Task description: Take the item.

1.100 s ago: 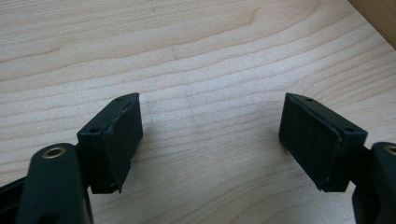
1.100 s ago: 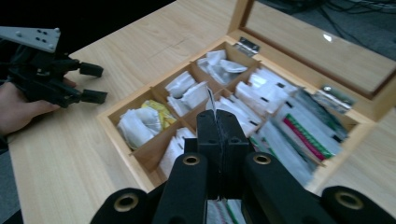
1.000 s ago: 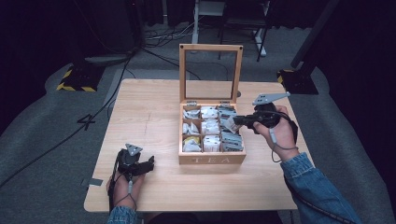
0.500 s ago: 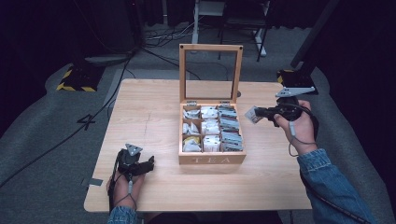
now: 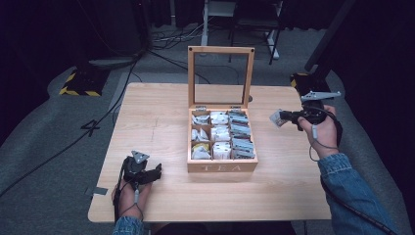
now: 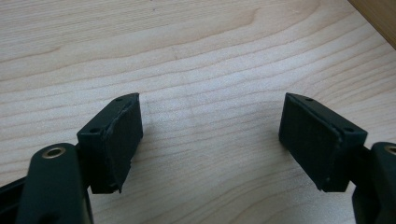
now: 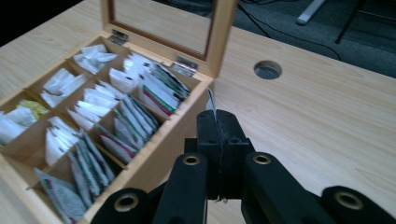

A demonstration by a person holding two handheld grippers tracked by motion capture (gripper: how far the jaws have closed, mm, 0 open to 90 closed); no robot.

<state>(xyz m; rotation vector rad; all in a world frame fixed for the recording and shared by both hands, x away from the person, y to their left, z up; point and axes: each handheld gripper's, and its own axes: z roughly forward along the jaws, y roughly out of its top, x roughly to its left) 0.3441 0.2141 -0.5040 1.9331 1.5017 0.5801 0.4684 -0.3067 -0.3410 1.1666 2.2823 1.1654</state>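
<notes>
Near the middle of the pale wooden surface (image 5: 156,122) stands a light wooden tea box with "TEA" on its near wall (image 5: 222,167), its glass-paned lid (image 5: 220,76) standing upright at the far side. Its 9 compartments, in 3 rows of 3, hold paper tea packets: mostly white ones in the left and middle columns, a yellow one in the near left compartment, and grey-green ones standing on edge in the right column. To the right of the box, held above the surface and apart from it, the right tool (image 5: 283,117) has its black jaws pressed together on a small white-and-grey tea packet (image 5: 277,118); in the right gripper view the packet's thin edge (image 7: 211,103) sticks up from between the jaws. At the near left of the surface, well apart from the box, the left tool (image 5: 155,171) rests low, and the left gripper view shows its 2 black jaws spread wide over bare wood, with nothing between them. A round cable hole (image 7: 268,70) lies in the surface beyond the box's right side.
</notes>
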